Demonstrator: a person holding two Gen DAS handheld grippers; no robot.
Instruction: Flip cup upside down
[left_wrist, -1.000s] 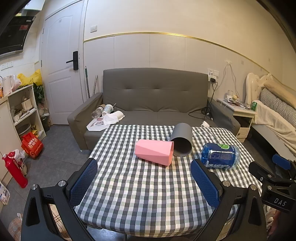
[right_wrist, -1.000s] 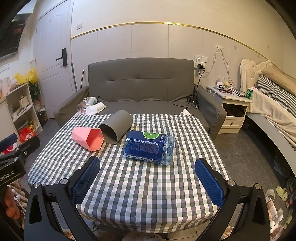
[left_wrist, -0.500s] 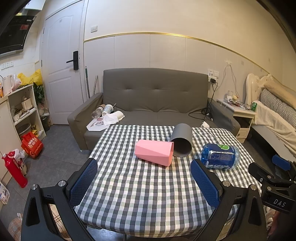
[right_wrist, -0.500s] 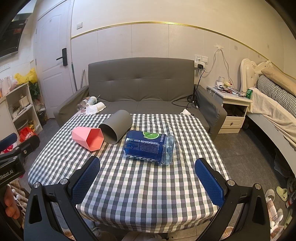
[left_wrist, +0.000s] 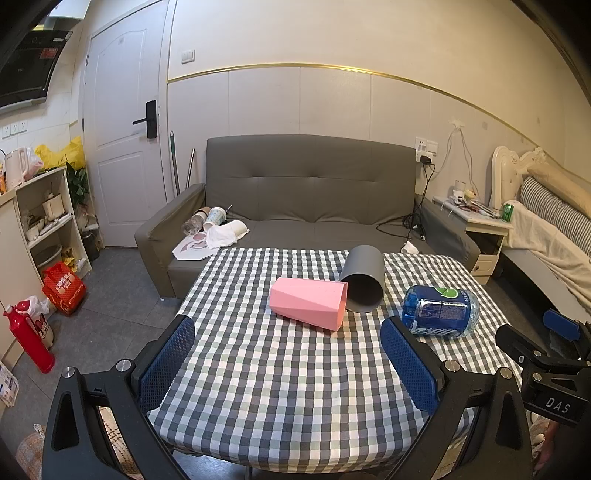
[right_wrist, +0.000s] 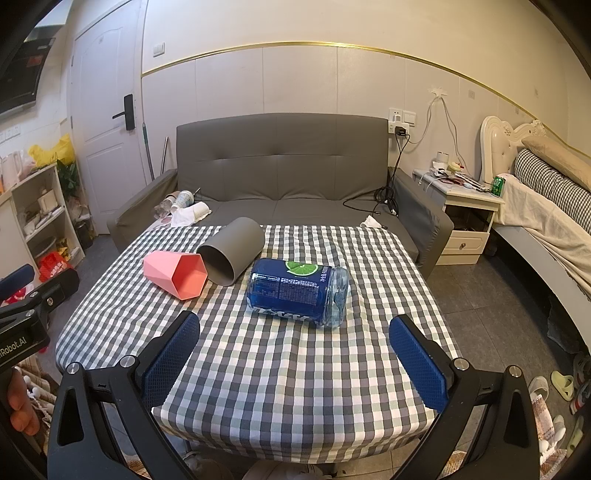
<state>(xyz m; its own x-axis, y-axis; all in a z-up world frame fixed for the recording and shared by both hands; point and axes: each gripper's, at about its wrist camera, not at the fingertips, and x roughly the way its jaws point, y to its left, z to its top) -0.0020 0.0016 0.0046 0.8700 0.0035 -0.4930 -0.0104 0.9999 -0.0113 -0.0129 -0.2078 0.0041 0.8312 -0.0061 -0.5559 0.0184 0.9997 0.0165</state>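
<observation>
A pink faceted cup (left_wrist: 308, 307) lies on its side on the checked table (left_wrist: 295, 387), its mouth to the right; it also shows in the right wrist view (right_wrist: 175, 273). A grey round cup (left_wrist: 363, 278) lies on its side beside it, touching it, and shows in the right wrist view (right_wrist: 232, 254). A blue-labelled clear cup (left_wrist: 439, 315) lies on its side to the right (right_wrist: 299, 291). My left gripper (left_wrist: 291, 363) is open and empty, short of the pink cup. My right gripper (right_wrist: 295, 354) is open and empty, short of the blue cup.
A grey sofa (left_wrist: 306, 206) with bottles and cloth on it stands behind the table. A bedside cabinet (right_wrist: 467, 218) and a bed are at the right. Shelves, a red bag and a red extinguisher (left_wrist: 27, 336) are at the left.
</observation>
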